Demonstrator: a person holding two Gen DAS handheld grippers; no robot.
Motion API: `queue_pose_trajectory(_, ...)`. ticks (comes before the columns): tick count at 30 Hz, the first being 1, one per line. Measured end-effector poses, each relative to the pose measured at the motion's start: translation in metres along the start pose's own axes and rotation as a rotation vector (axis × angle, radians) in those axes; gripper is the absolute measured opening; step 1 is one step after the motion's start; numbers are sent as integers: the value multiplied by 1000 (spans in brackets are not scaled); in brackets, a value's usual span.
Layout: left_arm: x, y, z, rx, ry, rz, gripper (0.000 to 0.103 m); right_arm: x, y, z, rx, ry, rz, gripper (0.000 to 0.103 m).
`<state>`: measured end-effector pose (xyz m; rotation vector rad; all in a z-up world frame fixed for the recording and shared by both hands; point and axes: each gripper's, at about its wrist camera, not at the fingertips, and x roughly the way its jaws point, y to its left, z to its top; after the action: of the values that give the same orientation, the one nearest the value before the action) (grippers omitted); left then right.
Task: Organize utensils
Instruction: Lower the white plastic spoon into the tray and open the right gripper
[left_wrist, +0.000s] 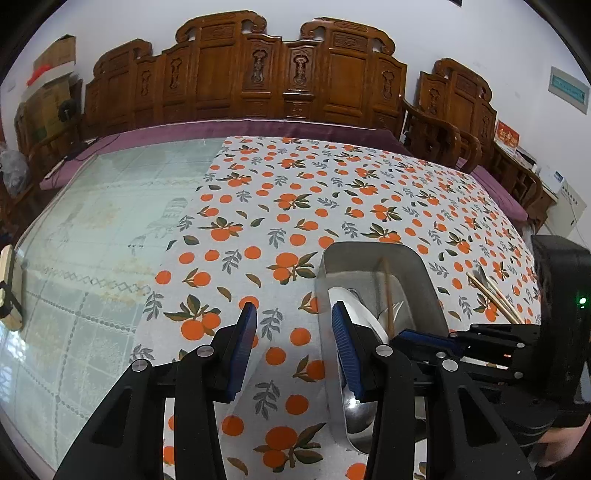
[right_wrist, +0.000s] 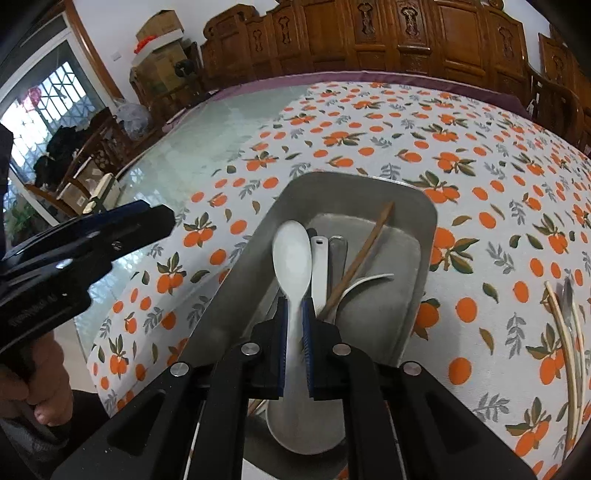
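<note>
A metal tray (right_wrist: 240, 295) sits on the orange-print tablecloth and holds several utensils: a white spoon (right_wrist: 291, 254), a white handle, a metal handle and a brown wooden stick (right_wrist: 364, 251). My right gripper (right_wrist: 294, 302) is shut on the white spoon's handle over the tray. My left gripper (left_wrist: 293, 314) is open and empty, just left of the tray (left_wrist: 424, 273), low over the cloth. In the left wrist view the tray shows the white spoon (left_wrist: 360, 310) and a metal spoon bowl (left_wrist: 356, 410). The right gripper's body (left_wrist: 480, 343) is at the right.
Pale chopsticks and a metal utensil (right_wrist: 567, 317) lie on the cloth right of the tray; they also show in the left wrist view (left_wrist: 493, 293). Bare glass tabletop (left_wrist: 92, 221) lies to the left. Carved wooden chairs (left_wrist: 258, 74) line the far edge.
</note>
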<state>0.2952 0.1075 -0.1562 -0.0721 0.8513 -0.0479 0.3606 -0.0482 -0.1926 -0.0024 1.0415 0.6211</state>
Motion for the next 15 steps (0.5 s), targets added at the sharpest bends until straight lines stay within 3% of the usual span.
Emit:
queue_pose_trajectory(5, -2, -7, 0, 6, -6, -4, 42, -25, -12, -7, -22, -30, -16, 10)
queue_pose_trajectory(15, -4, -45, 0, 56, -30, -37, 60, -96, -52, -38, -80, -94, -102, 10)
